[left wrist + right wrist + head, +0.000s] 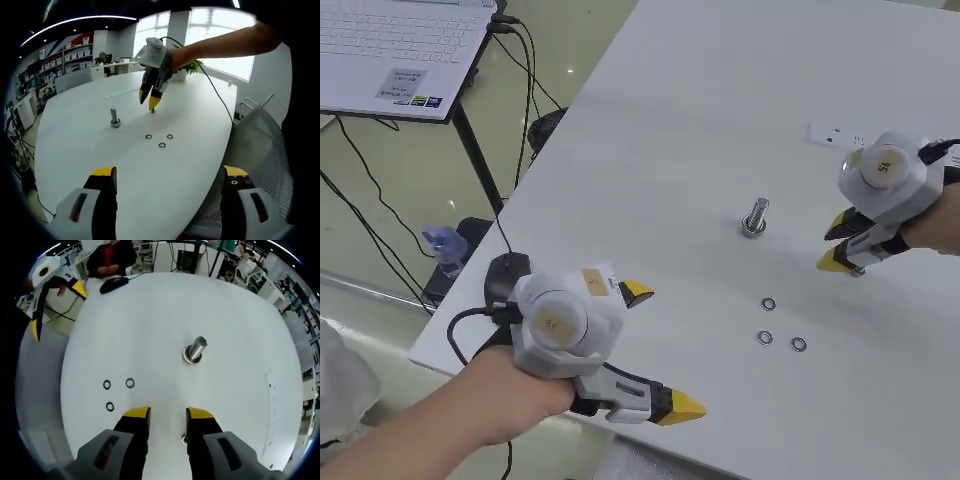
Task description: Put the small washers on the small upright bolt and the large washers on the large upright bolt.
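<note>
A large steel bolt (754,218) (115,118) (195,349) stands upright mid-table. Three small washers (768,304) (162,145) (130,383) lie flat in a loose cluster nearer me. A small upright bolt (857,271) (185,439) stands at the tips of my right gripper (832,245) (148,101) (168,412), just inside one finger; its jaws are a little apart with nothing gripped. At the near table edge my left gripper (662,349) (169,172) is wide open and empty, well short of the washers.
A white table (670,120) carries a power strip (835,135) at the far right and a black mouse (505,275) at its left edge. A laptop (400,50) sits on a side stand, with cables and a blue bottle (445,245) on the floor.
</note>
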